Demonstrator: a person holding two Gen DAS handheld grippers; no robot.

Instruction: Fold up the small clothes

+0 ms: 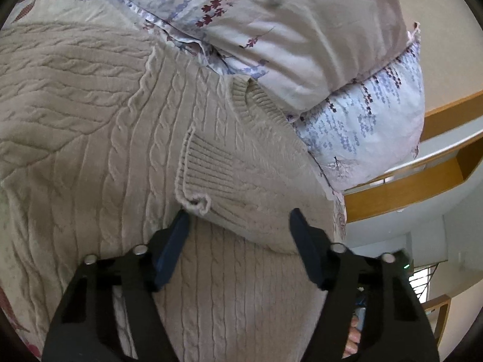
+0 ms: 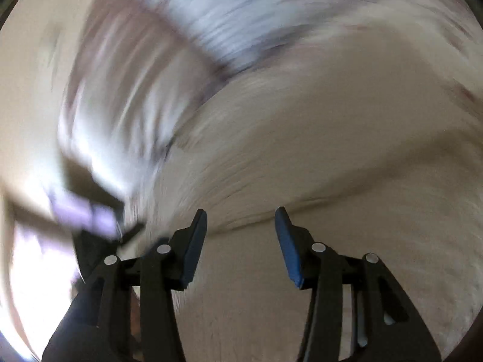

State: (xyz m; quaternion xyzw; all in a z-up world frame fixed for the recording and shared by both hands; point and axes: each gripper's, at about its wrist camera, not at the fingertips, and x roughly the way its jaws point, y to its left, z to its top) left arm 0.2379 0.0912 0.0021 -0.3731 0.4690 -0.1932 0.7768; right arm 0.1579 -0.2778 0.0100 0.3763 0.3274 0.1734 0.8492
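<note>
A beige cable-knit sweater (image 1: pixel 90 126) lies spread on a floral bedsheet. One sleeve is folded across the body, and its ribbed cuff (image 1: pixel 202 169) lies just ahead of my left gripper (image 1: pixel 240 217). The left gripper is open and empty, with its fingers on either side of the folded sleeve. In the right wrist view everything is motion-blurred. The right gripper (image 2: pixel 241 217) is open and empty over beige fabric (image 2: pixel 317 150) that looks like the same sweater.
A folded floral quilt or pillows (image 1: pixel 302 30) are piled behind the sweater. Wooden shelving (image 1: pixel 422 175) and a white wall are at the right. The bedsheet (image 1: pixel 60 3) shows at the top left. Blurred pale bedding (image 2: pixel 211 15) fills the top of the right wrist view.
</note>
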